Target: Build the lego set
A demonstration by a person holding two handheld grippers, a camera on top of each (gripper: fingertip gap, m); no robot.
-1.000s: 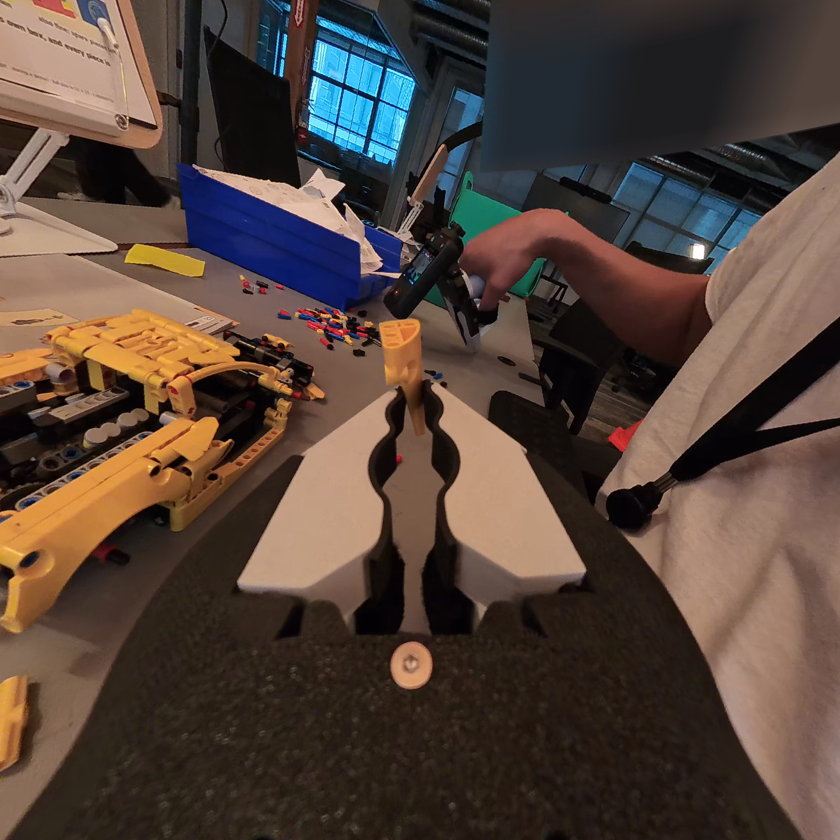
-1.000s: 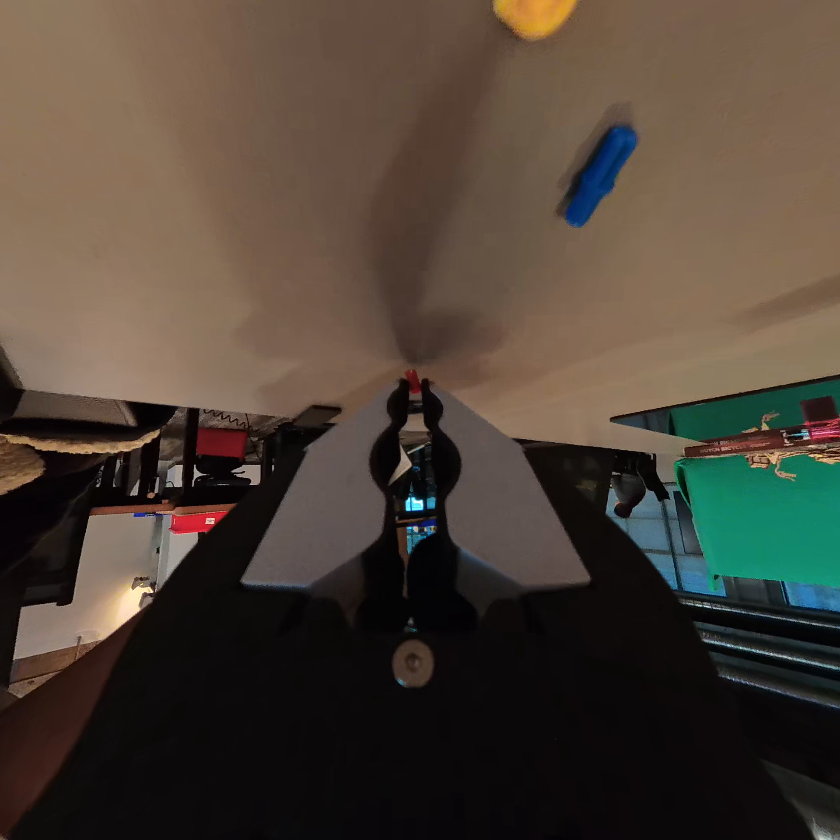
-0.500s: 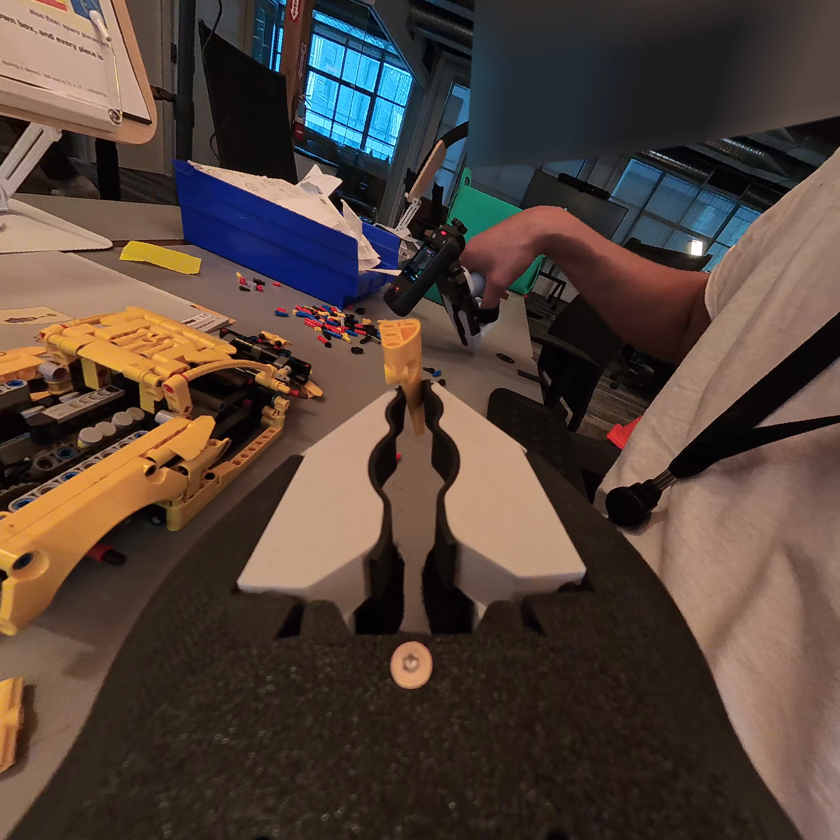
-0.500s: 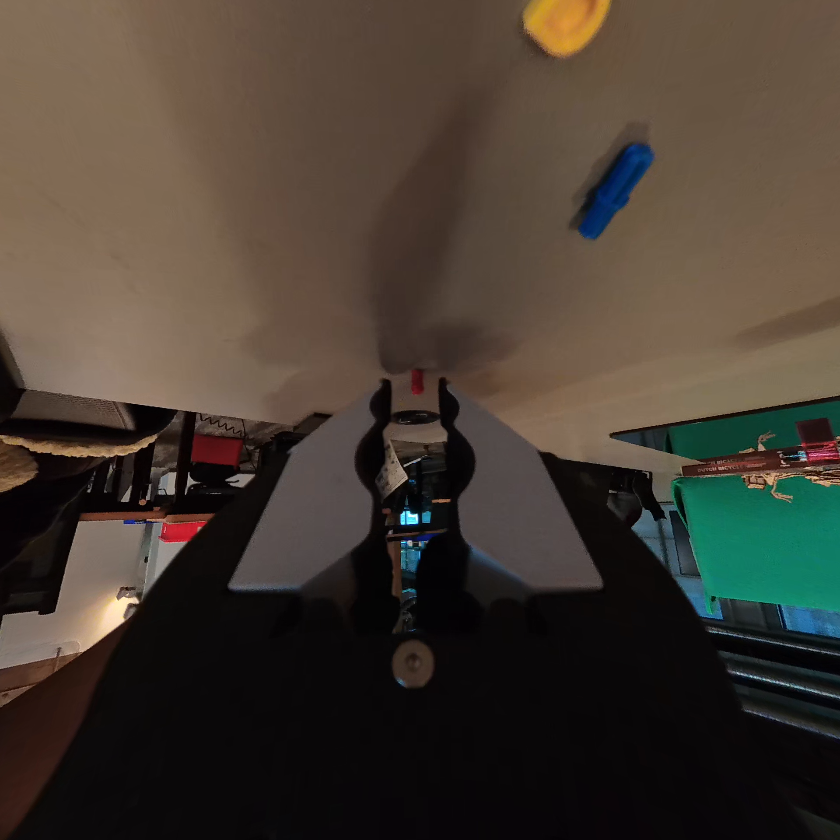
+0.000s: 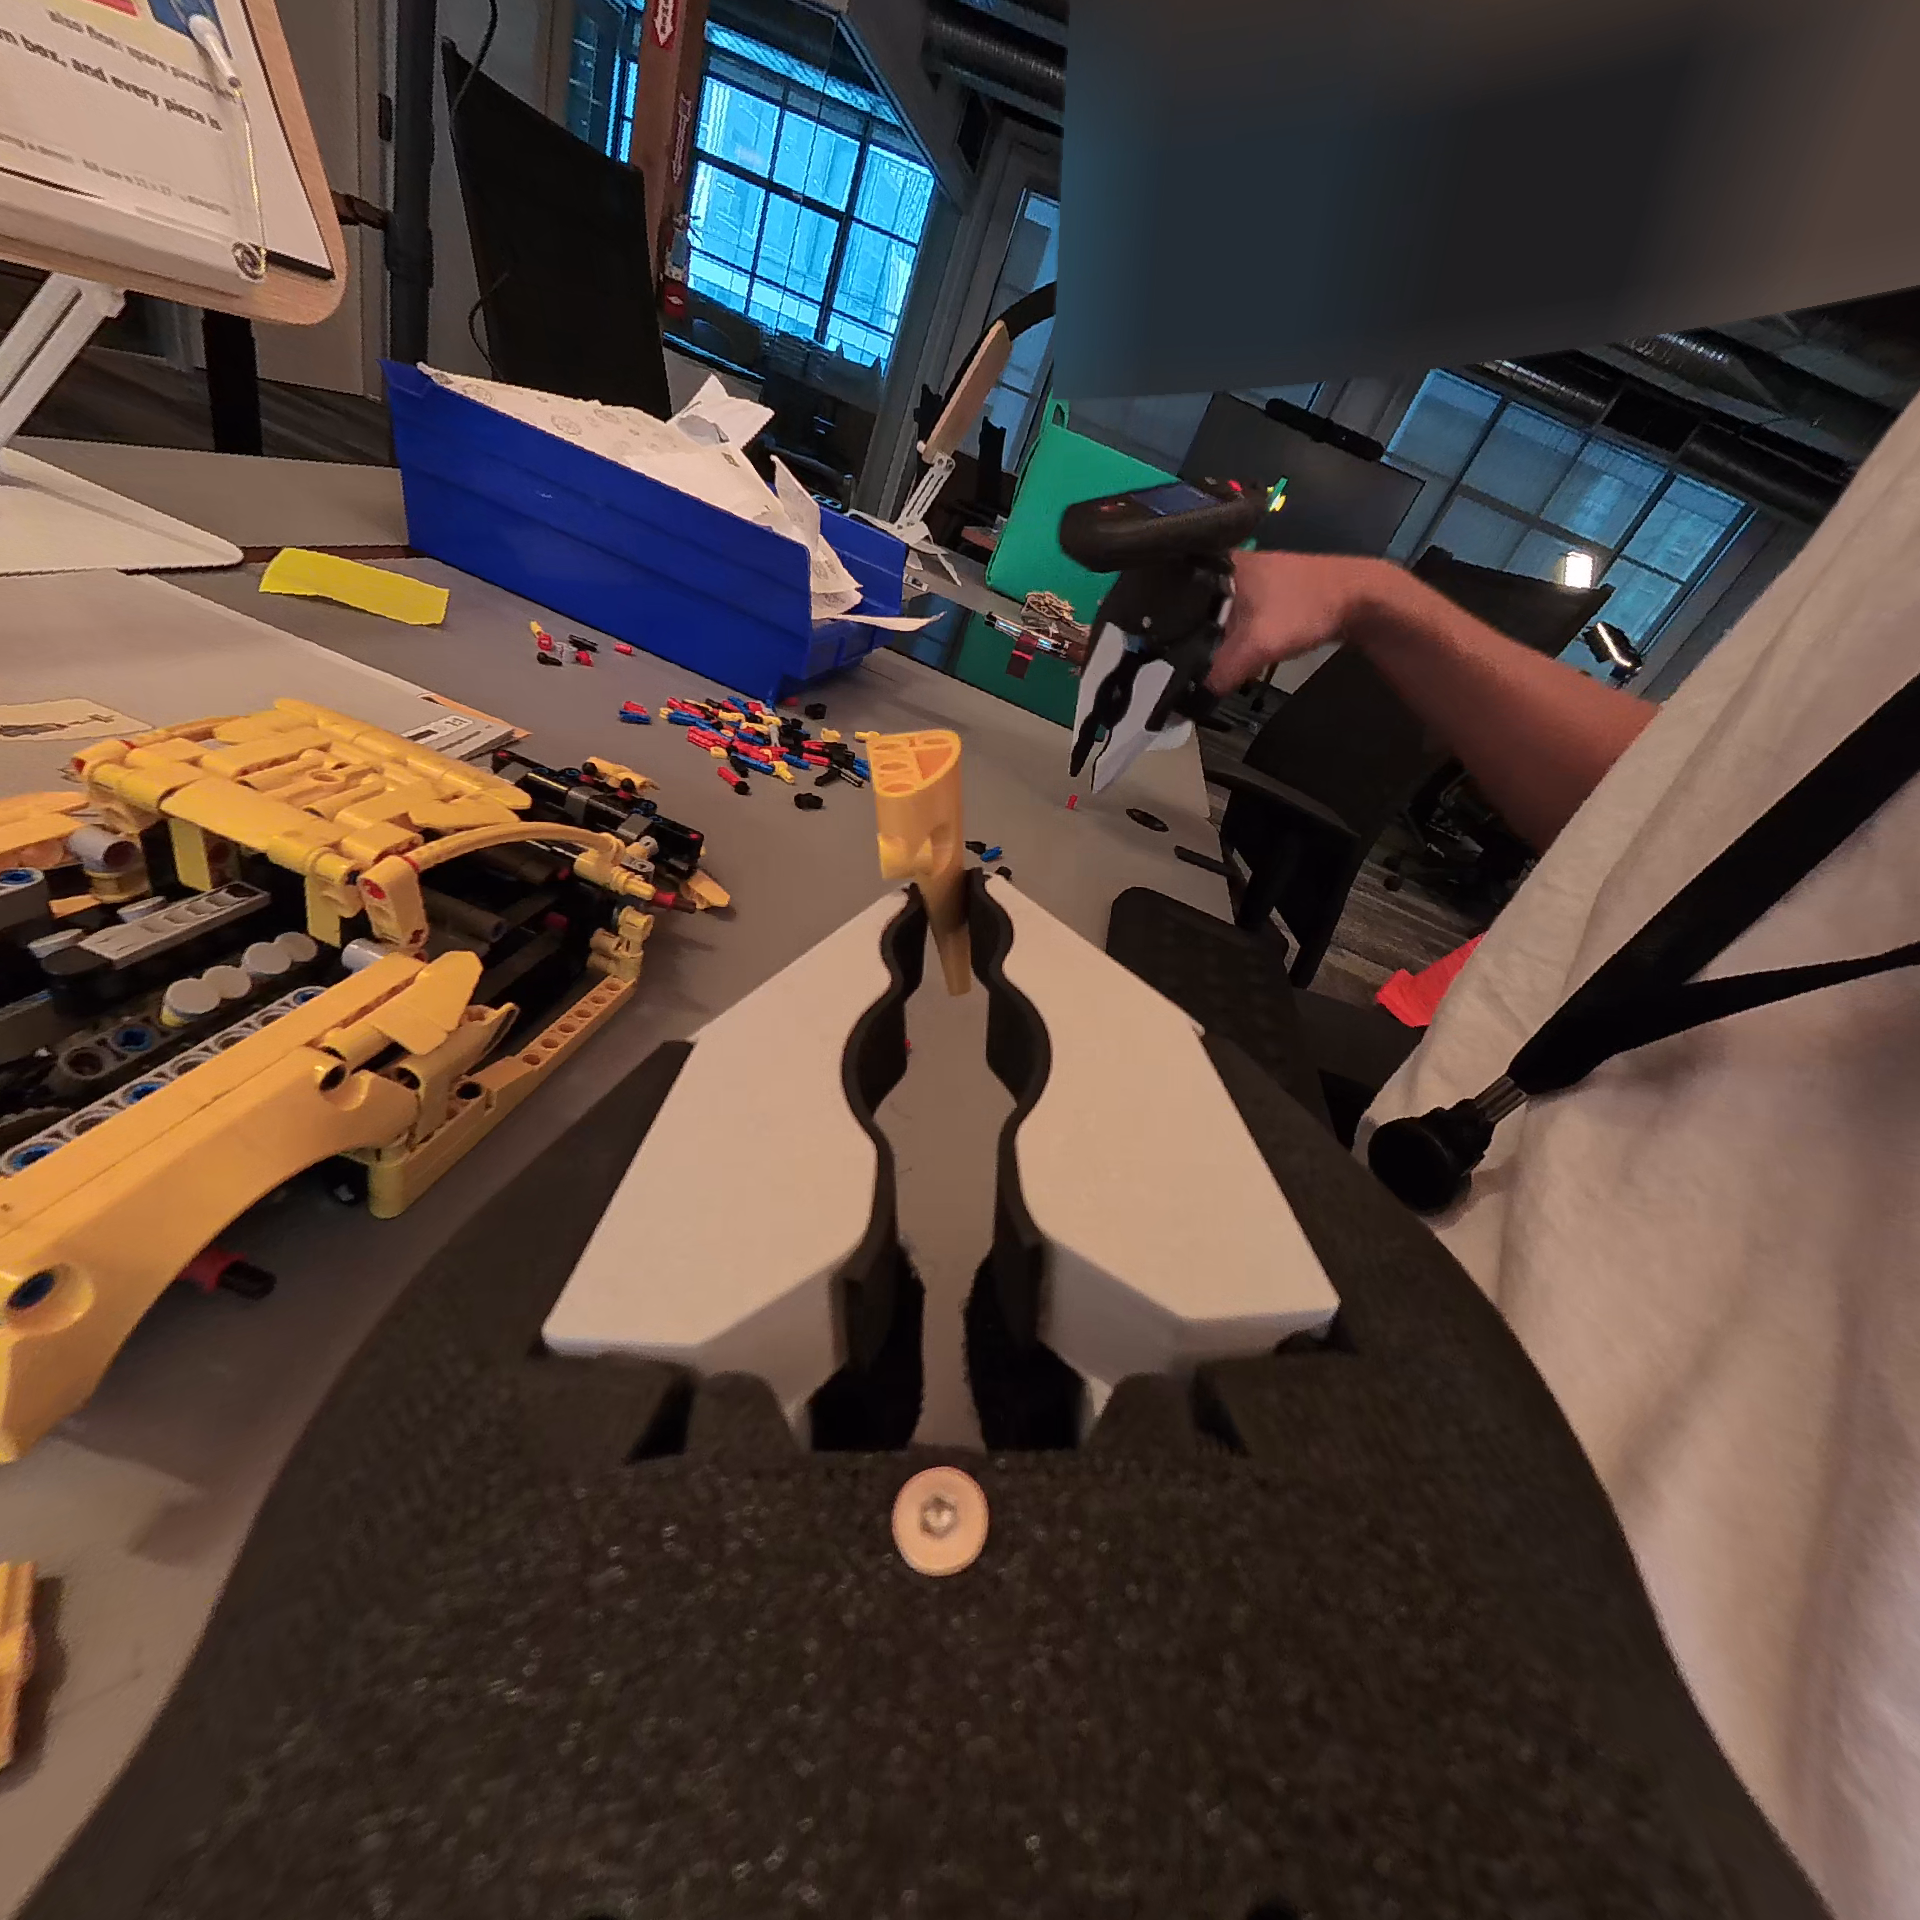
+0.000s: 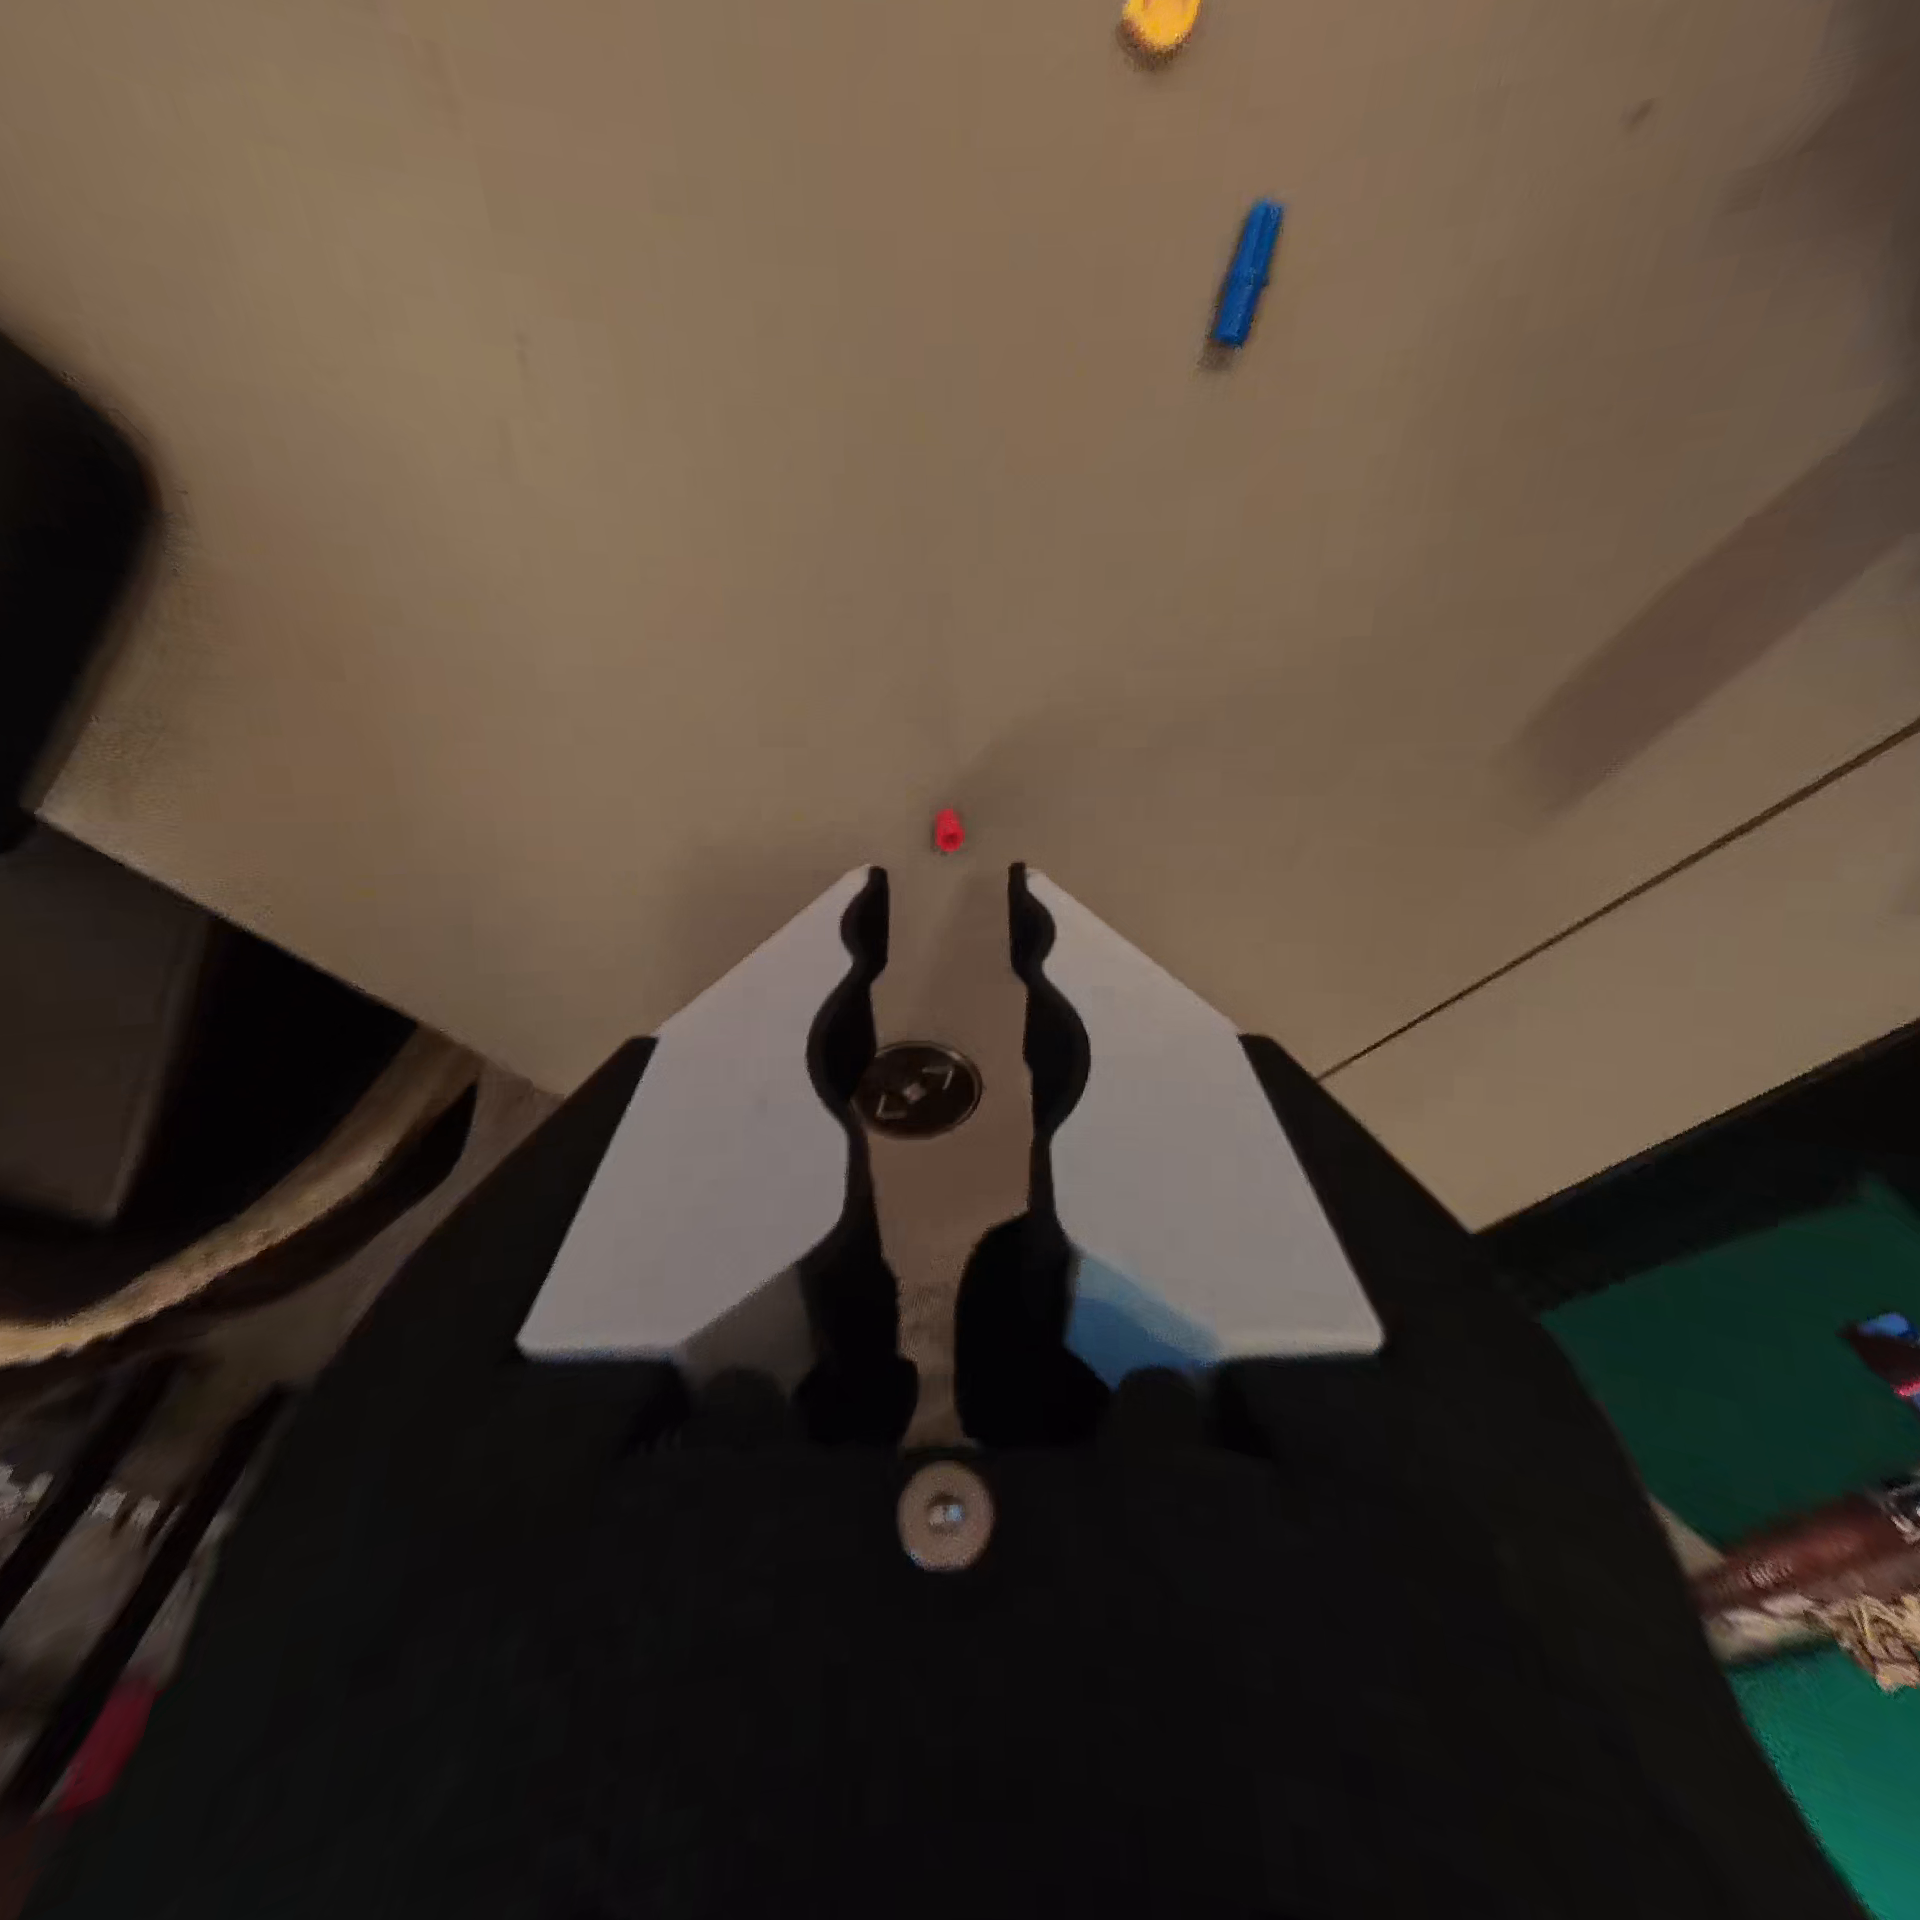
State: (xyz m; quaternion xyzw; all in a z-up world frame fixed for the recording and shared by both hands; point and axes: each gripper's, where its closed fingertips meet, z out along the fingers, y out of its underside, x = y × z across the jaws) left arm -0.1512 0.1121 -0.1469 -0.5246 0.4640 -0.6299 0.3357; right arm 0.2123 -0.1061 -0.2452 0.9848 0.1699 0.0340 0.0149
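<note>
My left gripper [image 5: 943, 902] is shut on a yellow lego panel piece [image 5: 920, 821] and holds it upright above the grey table [image 5: 790, 894]. The partly built yellow and black lego vehicle [image 5: 270, 935] lies to its left. My right gripper [image 6: 945, 878] is open and empty, its fingertips just short of a small red pin [image 6: 947, 830] lying on the table. In the left wrist view the right gripper [image 5: 1117, 727] hangs over the same red pin [image 5: 1071, 801] at the table's far right.
A pile of small red, blue and black pins [image 5: 748, 727] lies before a blue bin [image 5: 623, 551] of papers. A blue pin [image 6: 1247, 272] and a yellow piece [image 6: 1158, 21] lie farther off. A black disc [image 6: 920, 1091] sits near the table edge. A person's torso [image 5: 1714, 1143] is at right. Spacing between my two grippers at the tips: around 45 cm. The black disc [image 6: 920, 1091] is about 7 cm from my right fingertips and 50 cm from my left.
My right gripper let go of the red pin, opened, and lifted back from the table; the pin now lies loose before the fingertips. The left gripper kept its hold on the yellow piece.
</note>
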